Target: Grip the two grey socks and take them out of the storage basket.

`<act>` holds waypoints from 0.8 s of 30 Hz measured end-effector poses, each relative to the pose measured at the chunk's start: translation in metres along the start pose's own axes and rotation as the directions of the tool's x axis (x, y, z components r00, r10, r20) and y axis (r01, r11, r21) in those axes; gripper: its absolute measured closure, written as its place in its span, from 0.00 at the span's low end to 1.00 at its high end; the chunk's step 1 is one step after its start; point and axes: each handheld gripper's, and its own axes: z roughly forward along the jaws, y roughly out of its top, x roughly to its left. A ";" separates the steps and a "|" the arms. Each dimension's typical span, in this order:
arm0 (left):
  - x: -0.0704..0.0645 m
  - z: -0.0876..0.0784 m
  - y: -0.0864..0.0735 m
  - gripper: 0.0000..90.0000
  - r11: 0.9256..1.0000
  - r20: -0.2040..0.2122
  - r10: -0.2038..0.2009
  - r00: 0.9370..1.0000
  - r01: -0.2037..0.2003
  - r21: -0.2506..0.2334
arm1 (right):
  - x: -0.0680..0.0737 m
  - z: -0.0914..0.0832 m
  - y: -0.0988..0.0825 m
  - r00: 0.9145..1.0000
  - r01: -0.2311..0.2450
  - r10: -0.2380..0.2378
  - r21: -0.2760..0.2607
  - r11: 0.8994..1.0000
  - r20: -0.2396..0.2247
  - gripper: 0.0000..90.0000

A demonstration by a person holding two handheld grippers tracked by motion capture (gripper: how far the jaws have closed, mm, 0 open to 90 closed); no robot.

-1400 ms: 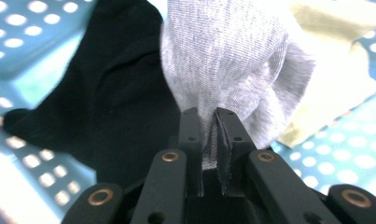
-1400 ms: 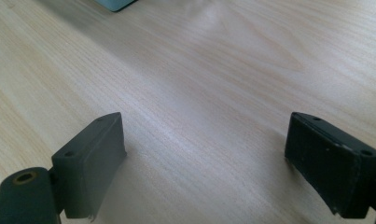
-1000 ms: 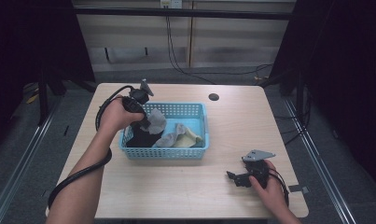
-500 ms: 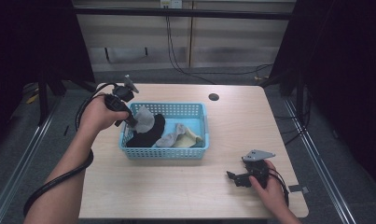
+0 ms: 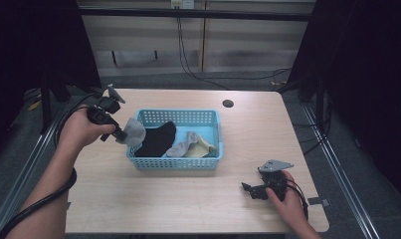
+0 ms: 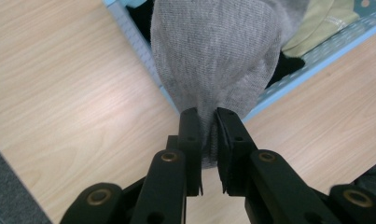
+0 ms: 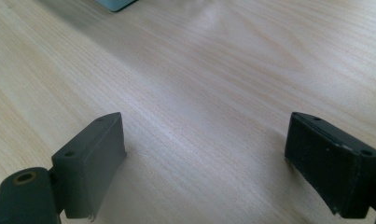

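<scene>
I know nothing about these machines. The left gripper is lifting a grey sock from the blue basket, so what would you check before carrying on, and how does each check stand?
1. Grip on the grey sock: ok. The left gripper has its jaws closed on a fold of it.
2. Sock clear of the blue basket: not ok. It hangs across the left rim.
3. Other socks left behind: ok. The black sock lies inside the basket.
4. Landing spot: ok. Bare table shows left of the basket.
5. Right gripper out of the way: ok. It is open, low over the table's right front.
6. Whether the sock is snagged on the rim: cannot tell.
</scene>
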 end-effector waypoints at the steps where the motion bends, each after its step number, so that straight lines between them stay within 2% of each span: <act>1: 0.002 -0.002 -0.003 0.90 1.000 -0.001 -0.005 1.000 0.005 0.002 | 0.000 0.000 0.000 1.000 0.001 -0.001 0.000 1.000 0.000 0.13; 2: 0.005 -0.005 -0.010 0.90 1.000 -0.008 -0.012 1.000 0.013 0.008 | 0.000 0.000 0.000 1.000 0.000 0.000 0.000 1.000 0.000 0.13; 5: 0.009 -0.007 -0.017 0.90 1.000 -0.018 -0.013 1.000 0.013 0.001 | 0.000 0.000 0.000 1.000 0.000 0.000 0.000 1.000 0.000 0.13; 8: 0.014 -0.008 -0.028 0.89 0.999 -0.012 -0.035 0.999 0.034 -0.015 | 0.000 0.000 0.000 1.000 0.001 -0.001 0.000 1.000 0.000 0.13; 9: 0.019 -0.006 -0.036 0.89 0.999 -0.013 -0.051 0.999 0.051 -0.009 | 0.000 0.000 0.000 1.000 -0.003 0.003 0.002 1.000 0.000 0.13; 14: 0.029 0.003 -0.054 0.89 0.997 -0.017 -0.071 0.997 0.071 -0.010 | 0.000 0.000 0.000 1.000 0.001 -0.001 0.003 1.000 0.000 0.13; 21: 0.035 0.014 -0.068 0.88 0.997 -0.041 -0.077 0.996 0.078 0.007 | 0.000 0.000 0.000 1.000 0.001 -0.001 0.003 1.000 0.000 0.13; 24: 0.039 0.024 -0.075 0.87 0.996 -0.044 -0.087 0.995 0.088 0.026 | 0.000 0.000 0.000 1.000 0.001 -0.001 0.003 1.000 0.000 0.13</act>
